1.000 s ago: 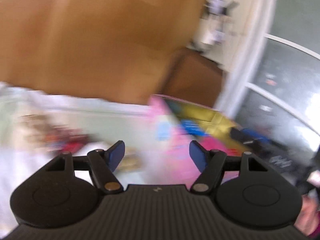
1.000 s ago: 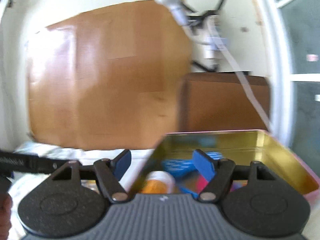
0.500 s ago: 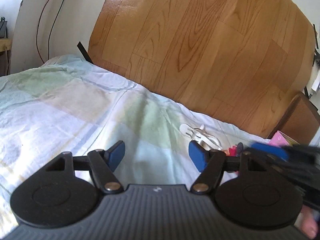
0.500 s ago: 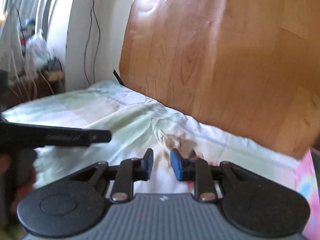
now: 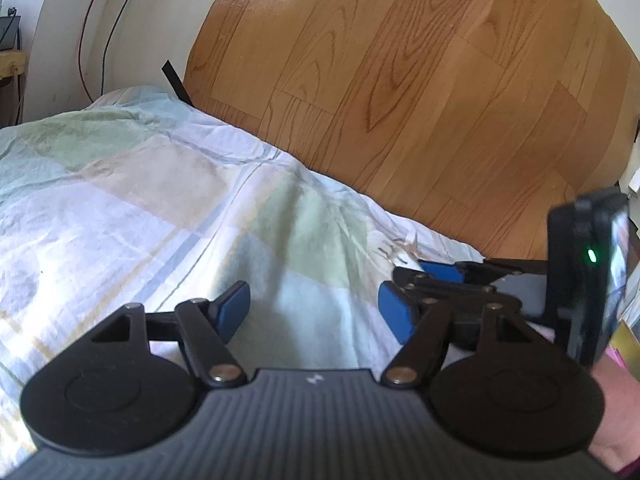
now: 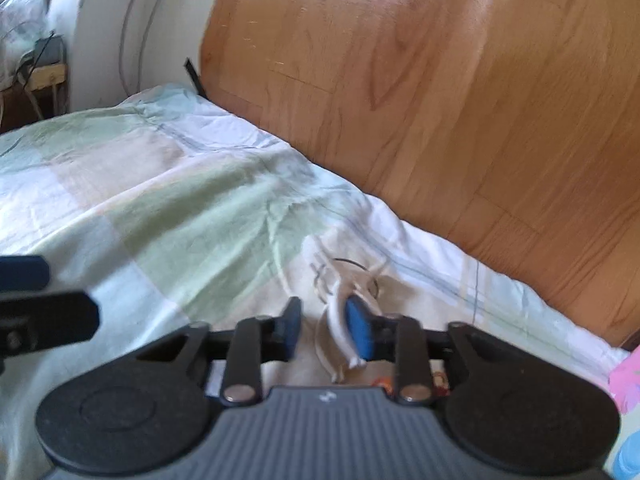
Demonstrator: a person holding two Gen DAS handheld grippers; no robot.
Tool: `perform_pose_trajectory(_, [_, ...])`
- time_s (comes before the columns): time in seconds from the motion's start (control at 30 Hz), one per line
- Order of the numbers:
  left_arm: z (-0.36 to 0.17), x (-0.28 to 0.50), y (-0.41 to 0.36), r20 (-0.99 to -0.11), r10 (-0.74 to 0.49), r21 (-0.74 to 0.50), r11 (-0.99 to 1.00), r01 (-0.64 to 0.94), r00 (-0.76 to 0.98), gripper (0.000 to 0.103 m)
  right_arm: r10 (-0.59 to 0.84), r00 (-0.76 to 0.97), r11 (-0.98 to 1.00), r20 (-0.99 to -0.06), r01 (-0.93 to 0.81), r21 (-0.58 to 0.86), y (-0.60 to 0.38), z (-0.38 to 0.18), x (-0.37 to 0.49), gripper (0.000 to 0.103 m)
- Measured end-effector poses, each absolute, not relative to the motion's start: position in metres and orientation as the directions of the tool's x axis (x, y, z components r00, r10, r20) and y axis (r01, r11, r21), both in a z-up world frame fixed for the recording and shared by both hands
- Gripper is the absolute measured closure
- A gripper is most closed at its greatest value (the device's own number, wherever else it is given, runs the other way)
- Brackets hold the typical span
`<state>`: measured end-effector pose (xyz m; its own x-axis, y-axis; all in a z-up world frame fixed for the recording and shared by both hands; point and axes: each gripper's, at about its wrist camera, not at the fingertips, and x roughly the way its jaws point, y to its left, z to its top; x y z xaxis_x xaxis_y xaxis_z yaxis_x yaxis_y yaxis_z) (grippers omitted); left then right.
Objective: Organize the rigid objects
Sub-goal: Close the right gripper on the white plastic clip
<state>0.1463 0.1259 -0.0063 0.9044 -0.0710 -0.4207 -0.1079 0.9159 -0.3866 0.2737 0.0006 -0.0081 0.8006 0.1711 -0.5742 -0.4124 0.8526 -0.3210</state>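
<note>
We look across a bed (image 5: 120, 216) covered with a rumpled sheet in pale green, white and beige squares, its far edge meeting a large wood-grain board (image 5: 420, 92) that leans against the white wall (image 5: 132, 28), where thin cables hang down. A white plastic clip with wire loops (image 6: 340, 280) lies on the sheet near the board. Our right hand-held gripper (image 6: 324, 332) sits over it, the blue pads drawn close together and closing, with a white arm of the clip between them against the right pad. Our left hand-held gripper (image 5: 316, 312) hovers above bare sheet, jaws apart and holding nothing. A pink edge (image 6: 628, 380) shows at the far right.
</note>
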Motion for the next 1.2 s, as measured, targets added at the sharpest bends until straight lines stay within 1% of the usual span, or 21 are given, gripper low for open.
perform_pose_trajectory(0.2, [-0.006,0.145,0.127,-0.420,-0.070,-0.394,0.912,-0.113,0.905,0.030,0.198,0.803,0.790,-0.562,-0.470,-0.395,0.008,-0.013,0.239,0.091])
perform_pose_trajectory(0.33, [-0.006,0.143,0.130,-0.415,-0.063,-0.407,0.905,-0.123,0.908,0.030,0.263,0.771,0.782,-0.580,-0.522,-0.339,-0.001,-0.004,0.219,0.089])
perform_pose_trajectory(0.43, [-0.007,0.142,0.133,-0.414,-0.057,-0.421,0.897,-0.136,0.909,0.030,0.315,0.769,0.796,-0.557,-0.533,-0.285,-0.009,0.009,0.214,0.086])
perform_pose_trajectory(0.57, [-0.007,0.143,0.134,-0.415,-0.058,-0.424,0.895,-0.137,0.908,0.030,0.316,0.791,0.840,-0.524,-0.490,-0.233,-0.019,0.022,0.225,0.072])
perform_pose_trajectory(0.67, [-0.008,0.143,0.133,-0.416,-0.060,-0.421,0.897,-0.134,0.907,0.030,0.309,0.785,0.856,-0.537,-0.476,-0.203,-0.022,0.020,0.236,0.068])
perform_pose_trajectory(0.73, [-0.008,0.144,0.133,-0.418,-0.062,-0.421,0.897,-0.132,0.906,0.029,0.315,0.773,0.857,-0.550,-0.481,-0.185,-0.022,0.016,0.238,0.067])
perform_pose_trajectory(0.83, [-0.008,0.145,0.133,-0.420,-0.064,-0.419,0.899,-0.131,0.905,0.029,0.298,0.790,0.858,-0.536,-0.468,-0.212,-0.022,0.012,0.236,0.066])
perform_pose_trajectory(0.9, [-0.008,0.145,0.133,-0.421,-0.065,-0.418,0.899,-0.130,0.905,0.028,0.286,0.803,0.867,-0.522,-0.449,-0.216,-0.024,0.013,0.238,0.060])
perform_pose_trajectory(0.93, [-0.008,0.145,0.132,-0.422,-0.065,-0.417,0.900,-0.130,0.904,0.028,0.272,0.808,0.874,-0.523,-0.435,-0.217,-0.025,0.013,0.241,0.053])
perform_pose_trajectory(0.97, [-0.008,0.145,0.132,-0.423,-0.065,-0.416,0.900,-0.130,0.904,0.028,0.254,0.811,0.879,-0.527,-0.421,-0.224,-0.026,0.013,0.246,0.052])
perform_pose_trajectory(1.07, [-0.008,0.146,0.132,-0.424,-0.065,-0.416,0.900,-0.130,0.903,0.028,0.205,0.799,0.860,-0.565,-0.423,-0.286,-0.022,0.005,0.261,0.052])
perform_pose_trajectory(1.1, [-0.008,0.146,0.132,-0.424,-0.066,-0.417,0.899,-0.130,0.903,0.028,0.188,0.811,0.844,-0.554,-0.422,-0.331,-0.019,0.002,0.262,0.054])
perform_pose_trajectory(1.13, [-0.008,0.146,0.132,-0.423,-0.065,-0.418,0.899,-0.131,0.904,0.028,0.173,0.814,0.832,-0.554,-0.421,-0.360,-0.015,0.000,0.262,0.059])
perform_pose_trajectory(1.2, [-0.008,0.146,0.132,-0.423,-0.066,-0.420,0.898,-0.131,0.904,0.028,0.174,0.814,0.816,-0.554,-0.434,-0.382,-0.010,0.000,0.261,0.079])
